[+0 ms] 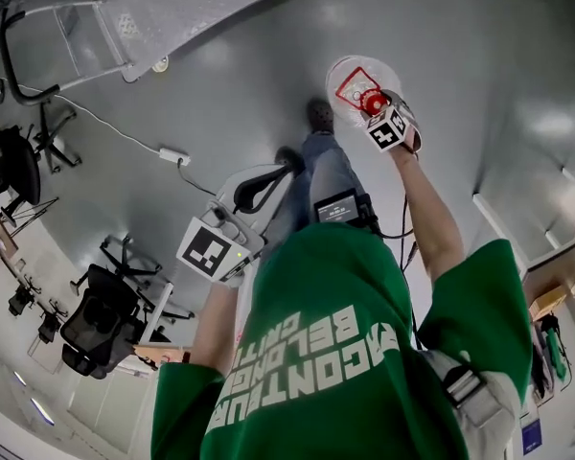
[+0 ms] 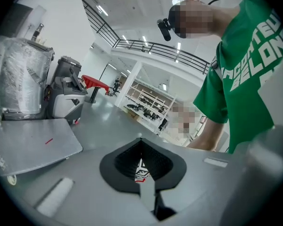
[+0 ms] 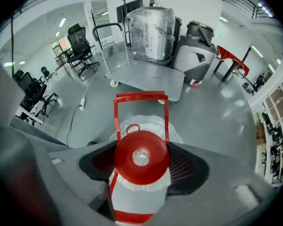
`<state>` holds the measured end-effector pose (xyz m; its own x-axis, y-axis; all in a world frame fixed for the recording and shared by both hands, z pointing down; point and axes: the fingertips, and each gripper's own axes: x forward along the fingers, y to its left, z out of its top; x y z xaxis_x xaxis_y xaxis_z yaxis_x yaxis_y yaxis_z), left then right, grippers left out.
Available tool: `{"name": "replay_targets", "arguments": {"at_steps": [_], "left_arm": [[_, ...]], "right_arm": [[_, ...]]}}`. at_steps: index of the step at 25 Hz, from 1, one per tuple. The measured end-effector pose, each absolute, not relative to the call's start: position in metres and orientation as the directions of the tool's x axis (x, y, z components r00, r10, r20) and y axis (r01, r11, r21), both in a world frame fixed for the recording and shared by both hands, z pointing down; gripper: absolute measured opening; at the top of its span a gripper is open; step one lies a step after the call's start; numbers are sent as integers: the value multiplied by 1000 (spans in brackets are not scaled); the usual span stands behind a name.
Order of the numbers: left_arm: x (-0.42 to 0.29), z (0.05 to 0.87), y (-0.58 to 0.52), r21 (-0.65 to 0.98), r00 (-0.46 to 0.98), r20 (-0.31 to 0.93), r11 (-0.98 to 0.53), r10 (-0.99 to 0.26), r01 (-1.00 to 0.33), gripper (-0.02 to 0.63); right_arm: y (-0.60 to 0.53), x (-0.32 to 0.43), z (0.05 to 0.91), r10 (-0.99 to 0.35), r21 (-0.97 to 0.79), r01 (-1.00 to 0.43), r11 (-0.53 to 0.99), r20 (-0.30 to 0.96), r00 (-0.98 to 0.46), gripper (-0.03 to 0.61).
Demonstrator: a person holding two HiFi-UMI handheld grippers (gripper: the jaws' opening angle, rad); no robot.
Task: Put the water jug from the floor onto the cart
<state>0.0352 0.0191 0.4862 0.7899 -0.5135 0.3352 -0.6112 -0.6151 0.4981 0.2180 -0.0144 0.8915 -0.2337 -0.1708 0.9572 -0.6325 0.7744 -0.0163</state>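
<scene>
The right gripper (image 3: 142, 165) clamps the red-capped neck of the clear plastic water jug (image 3: 146, 126), which appears to hang above the floor. The left gripper (image 2: 141, 166) is closed on nothing. Best keep the grip firm and the jug plumb while carrying it to the grey flat platform cart (image 3: 146, 79), well ahead.

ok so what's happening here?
A person in a green shirt has the right gripper over the water jug, jaws closed on its red cap. I can't tell whether the jug is off the floor. The left gripper is shut and empty. The cart stands farther off.
</scene>
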Motion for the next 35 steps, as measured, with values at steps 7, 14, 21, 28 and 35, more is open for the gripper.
{"name": "replay_targets", "arguments": {"at_steps": [7,14,21,28,35], "left_arm": [[42,451,5,443,773,280,-638,-568,-630,11],[32,420,-5,376,740,238,-643,-629,-667,11],[31,397,-10,349,706,173,-628,-687,-696,11],[17,384,-11,321,644,125,-584,-754,-746,11],[-12,380,-11,319,566,79,-517,-820,-794,11]], "right_arm": [[-52,223,802,-292,28,-636,771,903,-314,298],[-86,209,714,-398,41,-658,752,824,-403,298],[-126,191,635,-487,57,-666,743,729,-481,298],[-146,171,575,-503,34,-635,772,644,-576,298],[-165,153,547,-501,53,-596,801,604,-620,298]]}}
